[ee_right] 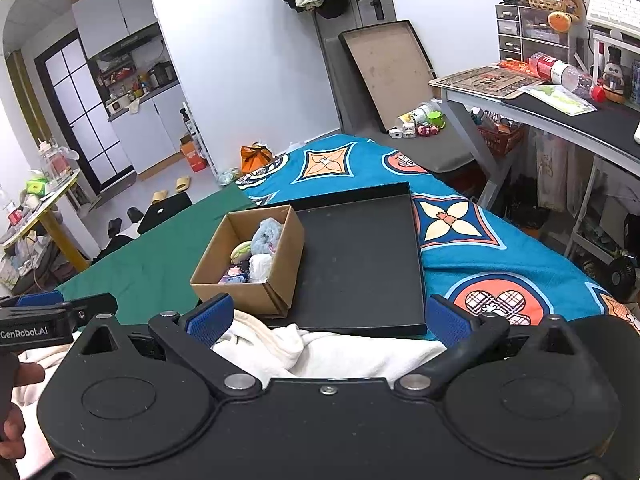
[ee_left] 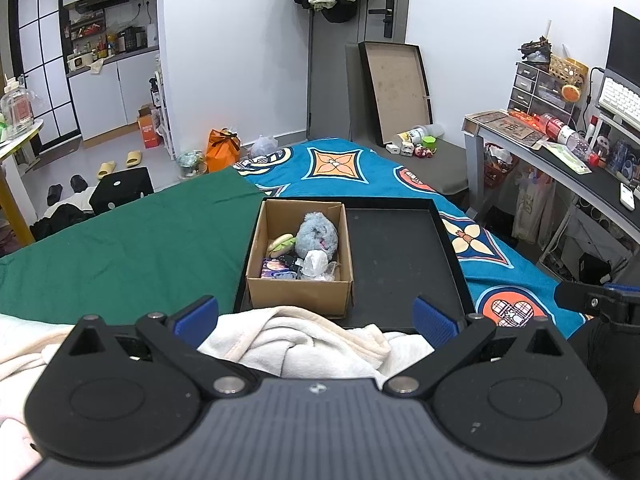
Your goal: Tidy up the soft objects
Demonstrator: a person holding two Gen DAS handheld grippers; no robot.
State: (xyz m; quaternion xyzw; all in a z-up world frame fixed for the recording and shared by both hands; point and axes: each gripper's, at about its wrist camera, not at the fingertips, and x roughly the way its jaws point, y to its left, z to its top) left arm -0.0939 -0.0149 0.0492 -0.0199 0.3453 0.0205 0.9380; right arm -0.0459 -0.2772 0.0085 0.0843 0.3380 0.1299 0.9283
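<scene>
A cardboard box (ee_left: pixel 300 292) sits in the left half of a shallow black tray (ee_left: pixel 400 260) on the bed. It holds a blue-grey plush (ee_left: pixel 318 236), a small burger toy (ee_left: pixel 282 245) and other soft items. A cream fleece cloth (ee_left: pixel 304 344) lies bunched at the tray's near edge. My left gripper (ee_left: pixel 316 318) is open, its blue pads either side of the cloth. My right gripper (ee_right: pixel 330 318) is open too, over the same cloth (ee_right: pixel 320 352). The box (ee_right: pixel 248 292) and tray (ee_right: pixel 360 272) also show in the right wrist view.
The bed has a green sheet (ee_left: pixel 140 248) on the left and a blue patterned blanket (ee_left: pixel 360 172) on the right. A desk (ee_left: pixel 560 160) crowded with items stands at the right. A black stool (ee_left: pixel 120 192) and slippers are on the floor at the left.
</scene>
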